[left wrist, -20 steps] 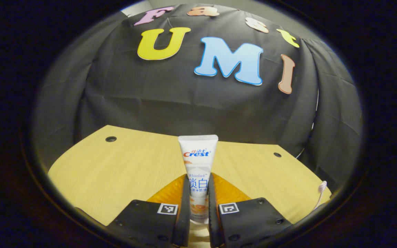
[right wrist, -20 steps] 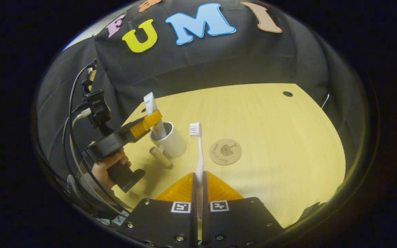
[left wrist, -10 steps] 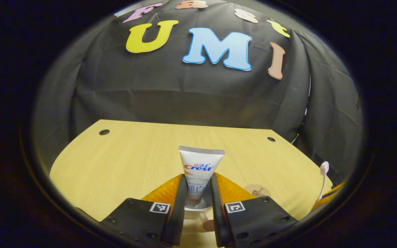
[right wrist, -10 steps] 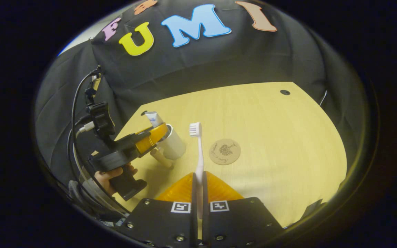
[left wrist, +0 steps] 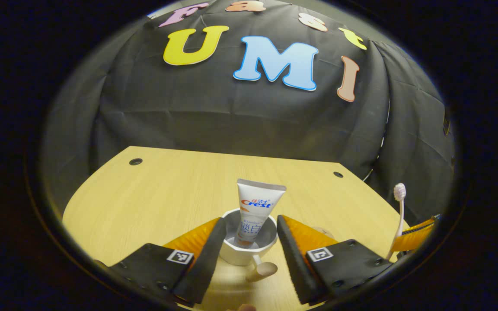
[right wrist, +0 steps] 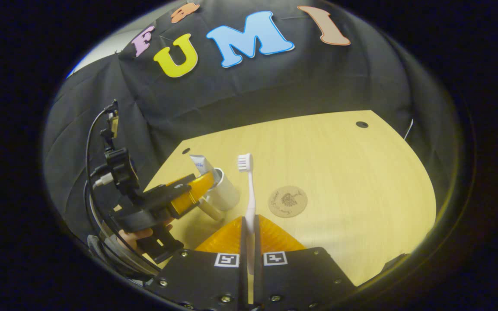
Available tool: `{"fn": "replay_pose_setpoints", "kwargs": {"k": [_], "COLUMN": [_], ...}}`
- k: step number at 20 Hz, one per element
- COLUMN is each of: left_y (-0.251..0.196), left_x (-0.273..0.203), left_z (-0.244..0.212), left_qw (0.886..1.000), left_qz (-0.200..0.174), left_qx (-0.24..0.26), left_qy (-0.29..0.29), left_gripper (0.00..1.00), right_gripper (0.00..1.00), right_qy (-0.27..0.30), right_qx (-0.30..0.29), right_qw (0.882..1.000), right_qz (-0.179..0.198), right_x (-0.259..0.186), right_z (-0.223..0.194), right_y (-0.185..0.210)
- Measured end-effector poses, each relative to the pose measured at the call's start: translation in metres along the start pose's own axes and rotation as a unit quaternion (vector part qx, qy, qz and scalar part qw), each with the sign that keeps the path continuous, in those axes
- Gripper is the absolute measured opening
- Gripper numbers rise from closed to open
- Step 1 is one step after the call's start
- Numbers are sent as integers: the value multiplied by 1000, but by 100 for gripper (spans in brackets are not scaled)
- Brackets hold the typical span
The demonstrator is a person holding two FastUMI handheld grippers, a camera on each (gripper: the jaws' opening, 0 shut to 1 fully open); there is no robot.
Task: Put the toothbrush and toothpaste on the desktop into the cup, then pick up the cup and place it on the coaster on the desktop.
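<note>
One of the two items is home: the toothpaste (left wrist: 255,211) stands upright in the cup (left wrist: 249,255), crimped end up and leaning a little toward the far rim, on the desktop (left wrist: 167,194). Around it my left gripper (left wrist: 248,242) has its fingers spread wide, one to each side of the cup and touching neither the tube nor, as far as I can tell, the cup wall; the cup's stubby wooden handle (left wrist: 263,271) points back toward me between them. What is left, as I judge it, is the toothbrush, then lifting the cup across to the coaster. My right gripper (right wrist: 248,242) is pinching the toothbrush (right wrist: 249,190) low on its stem, bristle head up and upright. From the right gripper view the cup (right wrist: 225,192) sits just ahead and left of the brush, with my left gripper (right wrist: 184,194) and the hand (right wrist: 143,233) holding it crowding the cup's left side. The coaster (right wrist: 287,201) lies bare on the wood just right of the brush, near the cup but apart from it.
</note>
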State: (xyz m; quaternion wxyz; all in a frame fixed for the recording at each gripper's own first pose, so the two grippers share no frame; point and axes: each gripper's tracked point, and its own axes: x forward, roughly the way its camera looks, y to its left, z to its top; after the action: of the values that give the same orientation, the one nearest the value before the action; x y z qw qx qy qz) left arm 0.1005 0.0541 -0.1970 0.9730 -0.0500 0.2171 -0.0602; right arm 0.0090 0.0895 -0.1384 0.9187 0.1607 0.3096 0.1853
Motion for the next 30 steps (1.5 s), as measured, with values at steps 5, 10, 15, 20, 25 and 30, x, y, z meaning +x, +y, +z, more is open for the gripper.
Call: {"fn": "replay_pose_setpoints", "kwargs": {"k": [5,10,15,20,25,30], "left_y": [3,10,21,22,16,17], "left_x": [-19,-44,-61,-74,-88,-98], "left_z": [3,-7,-17,-30,-52,-67], "left_qw": [1000,999,997,996,992,989], "left_qz": [2,-5,-7,-13,-20,-11], "left_qx": [1,-21,-52,-53,-72,-95], "left_qy": [7,35,60,77,97,112], "left_gripper": [87,85,84,84,86,87], "right_gripper": [6,6,6,6,6,6], "right_qy": [-45,-88,-146,-155,-173,-198], "right_qx": [-23,-65,-104,-129,-184,-257], "right_qw": [998,991,977,970,955,933], "right_qz": [41,79,116,138,155,158], "right_x": [16,38,59,93,124,145], "right_z": [35,69,102,101,95,81], "right_y": [30,67,103,122,137,142]}}
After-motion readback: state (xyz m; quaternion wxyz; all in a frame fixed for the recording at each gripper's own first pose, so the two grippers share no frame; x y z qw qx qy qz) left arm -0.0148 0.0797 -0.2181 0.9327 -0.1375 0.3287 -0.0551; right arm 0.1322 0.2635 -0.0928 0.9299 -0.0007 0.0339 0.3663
